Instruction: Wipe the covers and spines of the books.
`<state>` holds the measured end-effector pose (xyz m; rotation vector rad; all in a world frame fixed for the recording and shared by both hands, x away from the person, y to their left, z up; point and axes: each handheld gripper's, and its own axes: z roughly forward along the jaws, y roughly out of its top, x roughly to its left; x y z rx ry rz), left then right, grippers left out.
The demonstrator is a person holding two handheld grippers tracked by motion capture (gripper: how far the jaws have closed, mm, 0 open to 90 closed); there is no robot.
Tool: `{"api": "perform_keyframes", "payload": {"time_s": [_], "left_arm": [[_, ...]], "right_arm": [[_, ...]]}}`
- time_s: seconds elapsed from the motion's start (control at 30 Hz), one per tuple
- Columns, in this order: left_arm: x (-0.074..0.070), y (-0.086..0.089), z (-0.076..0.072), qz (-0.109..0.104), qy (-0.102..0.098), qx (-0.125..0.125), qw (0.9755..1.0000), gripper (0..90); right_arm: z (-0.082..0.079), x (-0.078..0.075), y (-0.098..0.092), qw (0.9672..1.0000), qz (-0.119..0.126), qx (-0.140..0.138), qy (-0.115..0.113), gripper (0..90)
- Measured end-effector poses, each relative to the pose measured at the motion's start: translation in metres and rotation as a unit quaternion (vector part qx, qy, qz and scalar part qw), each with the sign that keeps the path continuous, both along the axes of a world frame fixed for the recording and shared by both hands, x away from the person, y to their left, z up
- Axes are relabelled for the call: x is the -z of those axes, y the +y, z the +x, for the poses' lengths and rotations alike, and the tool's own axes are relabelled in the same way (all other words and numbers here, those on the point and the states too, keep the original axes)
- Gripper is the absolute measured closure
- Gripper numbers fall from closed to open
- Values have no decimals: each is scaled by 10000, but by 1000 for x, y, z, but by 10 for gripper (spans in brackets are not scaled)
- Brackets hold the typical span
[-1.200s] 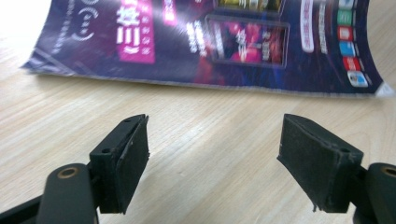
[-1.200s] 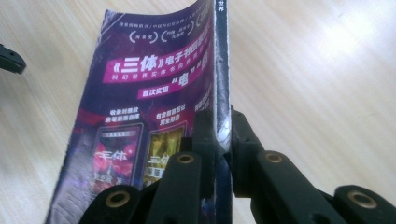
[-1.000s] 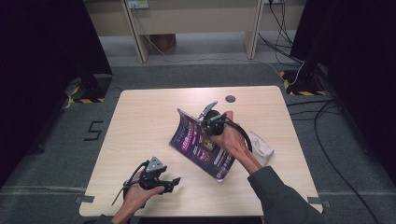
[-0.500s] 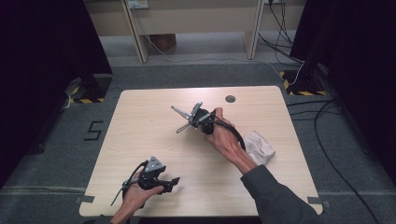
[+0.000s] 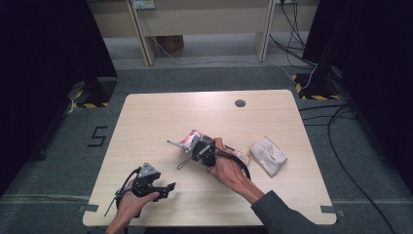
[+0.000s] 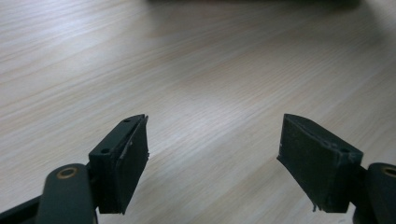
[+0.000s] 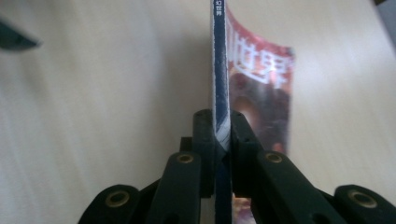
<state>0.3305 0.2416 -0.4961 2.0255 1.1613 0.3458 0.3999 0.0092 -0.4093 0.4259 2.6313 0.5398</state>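
In the high view my right gripper [image 5: 196, 149] sits mid-table, shut on a magazine [image 5: 189, 139] with a red and purple cover. The magazine hangs low over the wooden table [image 5: 146, 122], and part of it shows behind the hand. The right gripper view has the two jaws pressed onto the magazine's edge, my right gripper [image 7: 222, 128] gripping it while the cover [image 7: 261, 88] bends away to the right. My left gripper [image 5: 163, 187] rests near the table's front left, held in a hand. Its jaws stand wide apart over bare wood in the left gripper view [image 6: 215, 163], with nothing between them.
A crumpled white cloth [image 5: 268, 155] lies right of the right hand. A round dark cable hole [image 5: 240, 103] sits near the table's far edge. Cables trail over the floor at the right, and desk legs stand beyond the table.
The right gripper has swung the magazine from upright down toward the table, coming nearer to the person and a little left. The left gripper has shifted slightly left.
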Motion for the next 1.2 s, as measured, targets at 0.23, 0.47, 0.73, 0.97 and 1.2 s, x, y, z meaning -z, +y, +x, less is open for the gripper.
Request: {"api": "perform_keyframes", "payload": {"time_s": [0.23,0.47,0.73,0.97,1.2], "left_arm": [[0,13,-4,9,3,-123,9999,235],[-1,14,-4,23,-32,-150,9999,235],[-1,14,-4,14,-35,-161,9999,235],[-2,13,-4,26,-41,-144,9999,236],[-3,8,1,60,-149,-84,9998,239]], "right_arm": [[-19,35,3,9997,6,-210,120,841],[-25,50,-4,9988,290,-212,327,764],[-30,63,-8,9968,471,-285,588,611],[-36,62,-18,9936,778,-281,768,543],[-31,57,-49,9864,1379,140,885,460]]}}
